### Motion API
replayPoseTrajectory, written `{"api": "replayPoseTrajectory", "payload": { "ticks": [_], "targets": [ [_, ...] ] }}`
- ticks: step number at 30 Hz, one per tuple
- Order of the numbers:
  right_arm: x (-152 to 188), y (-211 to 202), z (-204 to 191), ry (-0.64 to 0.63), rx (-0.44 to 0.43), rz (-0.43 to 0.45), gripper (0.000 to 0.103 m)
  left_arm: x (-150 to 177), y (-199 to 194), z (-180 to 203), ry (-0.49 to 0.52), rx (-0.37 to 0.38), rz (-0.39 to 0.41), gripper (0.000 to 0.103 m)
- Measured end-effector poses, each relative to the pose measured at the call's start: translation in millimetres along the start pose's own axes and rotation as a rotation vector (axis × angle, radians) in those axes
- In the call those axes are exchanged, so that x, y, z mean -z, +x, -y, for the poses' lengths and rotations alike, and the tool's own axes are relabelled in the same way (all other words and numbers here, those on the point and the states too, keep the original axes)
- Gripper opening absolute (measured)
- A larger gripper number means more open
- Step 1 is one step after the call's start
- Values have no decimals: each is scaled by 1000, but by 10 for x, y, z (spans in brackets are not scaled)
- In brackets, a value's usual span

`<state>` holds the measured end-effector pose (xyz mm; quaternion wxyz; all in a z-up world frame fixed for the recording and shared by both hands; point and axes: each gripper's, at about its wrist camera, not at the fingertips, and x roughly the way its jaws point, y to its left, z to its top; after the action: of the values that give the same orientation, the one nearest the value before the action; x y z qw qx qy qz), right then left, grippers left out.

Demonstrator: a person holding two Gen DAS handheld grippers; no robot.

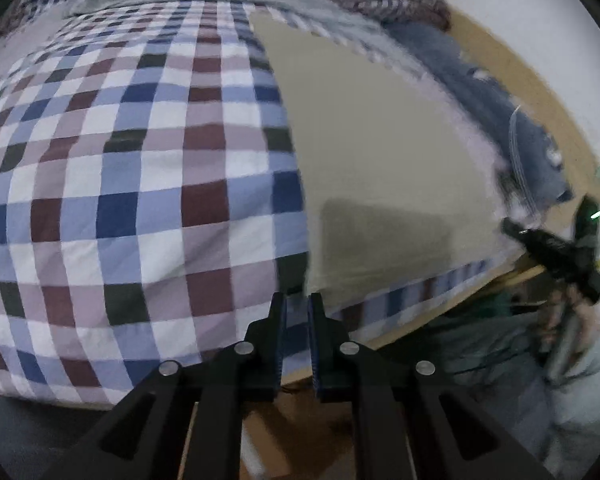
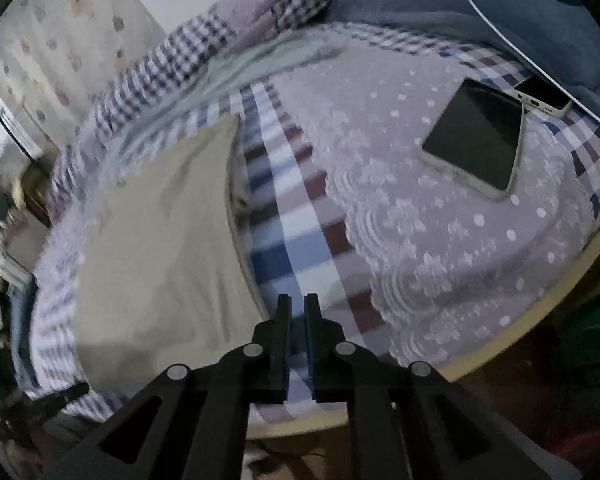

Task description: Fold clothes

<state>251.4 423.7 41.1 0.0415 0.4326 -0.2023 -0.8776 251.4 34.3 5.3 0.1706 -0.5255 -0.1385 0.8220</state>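
Beige cloth (image 1: 372,152) lies flat at the bed's near edge, both claws, left (image 1: 297,308) and right (image 2: 297,308), nearly closed and empty; next, grip its near hem

Folded garment (image 2: 160,240) lies on the bed sheet (image 2: 284,216), left of a lace cloth (image 2: 440,240) with a phone (image 2: 476,136) on it.
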Motion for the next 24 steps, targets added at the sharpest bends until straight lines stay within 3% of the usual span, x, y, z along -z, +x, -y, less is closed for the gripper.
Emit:
{"api": "replayPoseTrajectory", "payload": {
  "ticks": [2,4,10,13,19,23,24],
  "targets": [
    [-34,-34,-26,8,-30,32,10,-13,-139,2,-14,48,41,12],
    [-70,-61,-46,13,-44,62,15,-49,-279,-5,-29,94,90,29],
    [-225,-90,-75,40,-151,120,39,-320,-547,-96,-91,210,274,66],
    [-246,-101,-109,24,-172,130,43,-562,-511,-121,-83,212,304,83],
    [-272,-27,-58,54,-204,116,47,-1128,-232,-315,-119,247,330,85],
    [-313,22,-85,79,-234,132,72,-1573,14,-455,-143,299,323,86],
    [-324,40,-108,77,-235,132,73,-1679,87,-481,-140,304,315,86]
  ]
}}
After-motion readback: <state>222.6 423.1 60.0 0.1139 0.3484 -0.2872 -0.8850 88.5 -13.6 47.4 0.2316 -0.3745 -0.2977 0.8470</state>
